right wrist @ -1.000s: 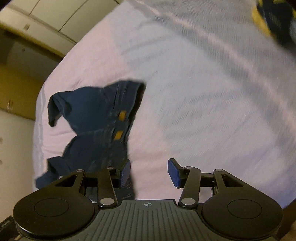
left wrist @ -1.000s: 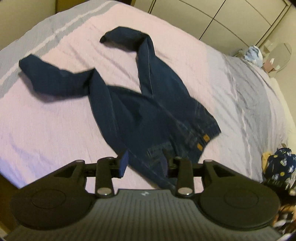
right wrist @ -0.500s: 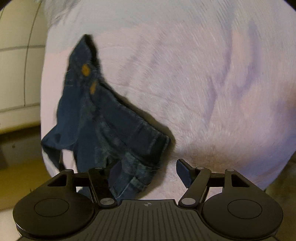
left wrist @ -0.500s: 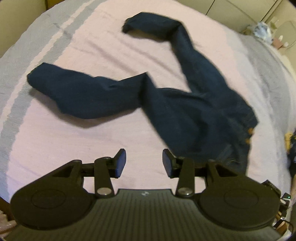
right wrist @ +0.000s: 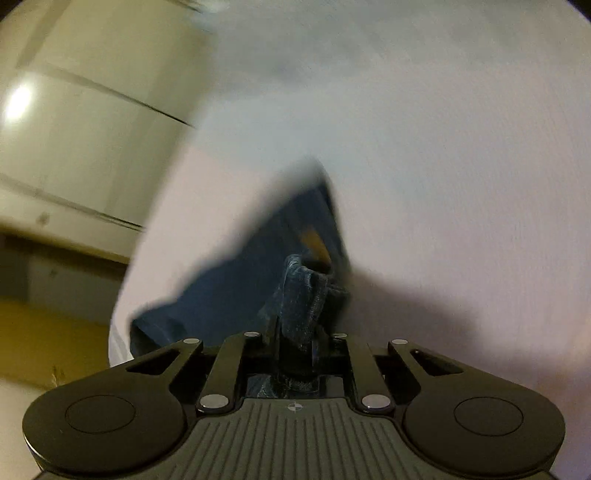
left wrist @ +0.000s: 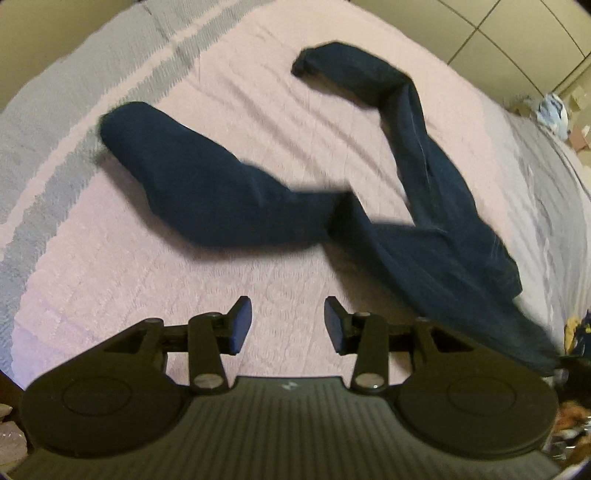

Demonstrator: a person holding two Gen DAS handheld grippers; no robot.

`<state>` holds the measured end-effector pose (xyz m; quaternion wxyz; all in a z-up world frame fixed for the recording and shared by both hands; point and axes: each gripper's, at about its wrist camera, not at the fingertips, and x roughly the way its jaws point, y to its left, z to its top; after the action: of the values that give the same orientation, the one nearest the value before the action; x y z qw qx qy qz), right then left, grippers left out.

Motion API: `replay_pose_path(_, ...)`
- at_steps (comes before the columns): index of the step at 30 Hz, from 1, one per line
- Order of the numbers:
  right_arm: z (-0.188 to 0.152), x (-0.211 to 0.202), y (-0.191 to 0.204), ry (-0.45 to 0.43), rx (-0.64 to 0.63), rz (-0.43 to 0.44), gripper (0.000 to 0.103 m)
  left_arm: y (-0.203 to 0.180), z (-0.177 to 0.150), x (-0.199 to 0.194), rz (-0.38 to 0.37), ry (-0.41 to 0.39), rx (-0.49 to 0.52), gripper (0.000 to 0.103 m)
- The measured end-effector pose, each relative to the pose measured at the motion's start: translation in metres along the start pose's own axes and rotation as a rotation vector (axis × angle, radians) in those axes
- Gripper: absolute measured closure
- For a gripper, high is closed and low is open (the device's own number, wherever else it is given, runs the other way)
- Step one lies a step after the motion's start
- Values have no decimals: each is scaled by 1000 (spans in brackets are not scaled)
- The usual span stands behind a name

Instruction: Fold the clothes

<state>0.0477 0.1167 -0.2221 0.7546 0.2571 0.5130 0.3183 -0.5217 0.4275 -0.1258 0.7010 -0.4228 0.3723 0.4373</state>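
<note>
One pair of dark blue denim jeans (left wrist: 424, 236) is seen spread on the bed (left wrist: 258, 288), its two legs splayed in a V towards the far side, each hem curled over. Two grippers are counted. The left gripper (left wrist: 288, 325) is held above bare bedspread near the jeans, its jaws parted with nothing between them. The right gripper (right wrist: 295, 343) is closing its jaws, and a thick bunched fold of the waistband is seen pinched between them; two tan patches are made out just beyond, blurred. The bedspread is a pale pink woven fabric with a fine ribbed texture, banded in grey near the edges. Cream panelled cupboard doors (left wrist: 517, 33) are seen behind the bed.
</note>
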Motion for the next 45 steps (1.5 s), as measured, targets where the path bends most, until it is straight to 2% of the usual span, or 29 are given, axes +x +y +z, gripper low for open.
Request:
replay_pose_path(3,72,-63,11,-170,-127,19,93,-4,-10,-6,6,-23,-30,65)
replay_pose_path(4,91,-77,5,-202,-143,-11,92,-4,-16,-5,5,-23,-46,64)
replay_pose_path(6,125,-90,-21,-205,-166,-122,89,-3,-31,1,4,-9,-83,63)
replay_pose_path(7,135,-90,-40,-183,-145,-186,79,-1,-40,8,2,5,-109,63)
replay_pose_path(8,139,-87,-64,-153,-90,-257,65,0,-50,15,1,21,-140,63)
replay_pose_path(10,141,-81,-107,-104,13,-367,63,6,-68,31,-4,57,-221,63)
replay_pose_path(12,127,-80,-146,-73,143,-363,63,10,-80,47,-15,97,-301,63)
replay_pose_path(14,111,-80,-178,-51,269,-338,60,9,-80,58,-11,117,-330,63)
replay_pose_path(18,97,-71,-196,-11,347,-351,52,3,-54,72,48,98,-301,57)
replay_pose_path(24,117,-59,-173,-11,180,-403,48,1,24,89,109,58,-308,51)
replay_pose_path(29,117,-49,-157,-26,143,-395,45,-16,89,124,181,79,-315,40)
replay_pose_path(31,112,-45,-155,-14,159,-388,44,-21,112,143,213,92,-319,30)
replay_pose_path(34,104,-39,-156,-5,176,-399,44,-20,129,187,311,198,-295,27)
replay_pose_path(36,99,-36,-157,0,186,-413,44,-18,126,219,373,311,-254,32)
replay_pose_path(37,97,-34,-158,2,191,-421,44,-14,120,229,388,351,-247,50)
replay_pose_path(39,95,-35,-161,-4,213,-433,44,-4,106,233,353,361,-287,77)
replay_pose_path(40,94,-35,-163,-9,226,-437,44,2,101,225,315,324,-333,93)
replay_pose_path(41,94,-36,-165,-14,239,-441,44,4,99,216,270,283,-354,103)
replay_pose_path(44,97,-37,-168,-35,288,-435,44,-13,109,172,99,134,-264,103)
replay_pose_path(45,99,-37,-169,-40,303,-429,44,-22,112,150,12,66,-222,103)
